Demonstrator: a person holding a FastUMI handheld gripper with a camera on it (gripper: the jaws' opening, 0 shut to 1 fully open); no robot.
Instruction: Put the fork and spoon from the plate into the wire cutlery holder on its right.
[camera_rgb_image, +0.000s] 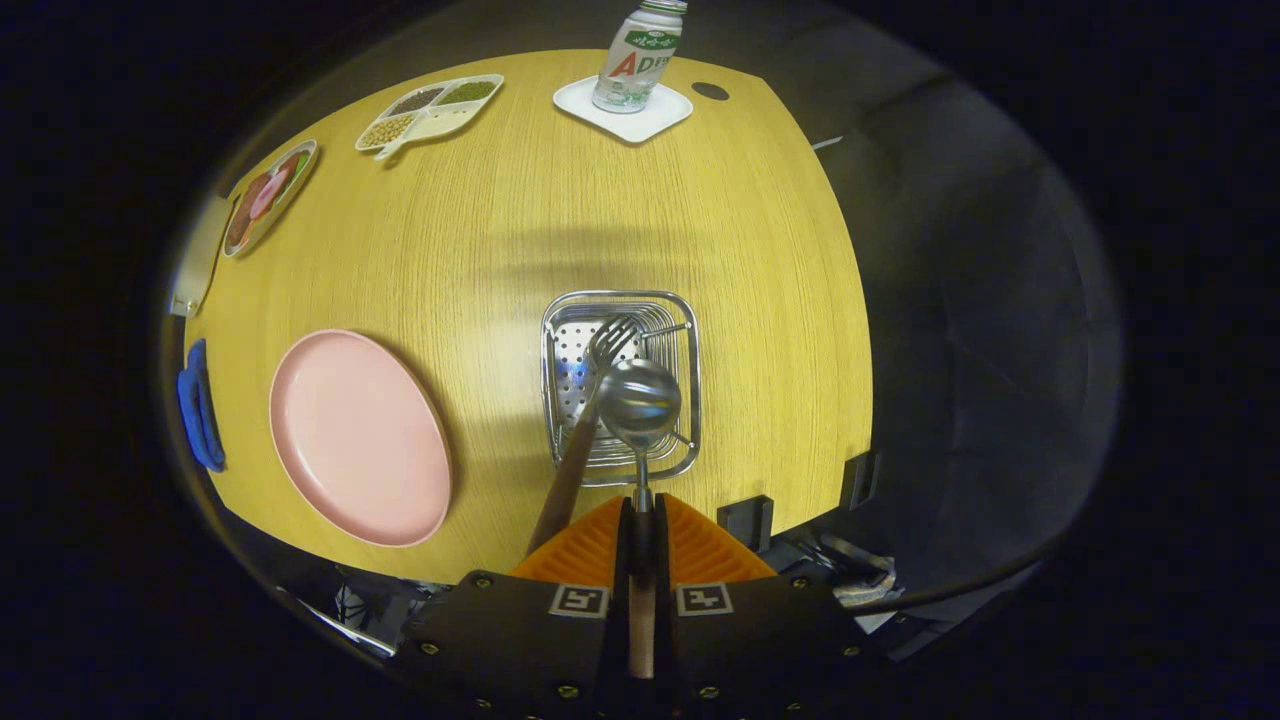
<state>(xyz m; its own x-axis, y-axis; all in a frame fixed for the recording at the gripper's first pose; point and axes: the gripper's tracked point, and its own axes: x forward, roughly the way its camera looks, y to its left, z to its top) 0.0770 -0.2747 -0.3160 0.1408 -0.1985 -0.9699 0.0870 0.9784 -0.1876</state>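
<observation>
Spoon (640, 402) sits clamped by its handle between the closed fingers of the gripper (640, 510), its bowl just ahead of them and over the wire cutlery holder (680, 440). Beside it the fork (608, 345) already stands in the holder with tines up, and the pink plate (360, 437) off to the jaws' left lies bare, so I judge only lowering and releasing the spoon remains. Far beyond the fingers a bottle (640, 55) bears large letters that seem to start "AD", the rest being unreadable.
</observation>
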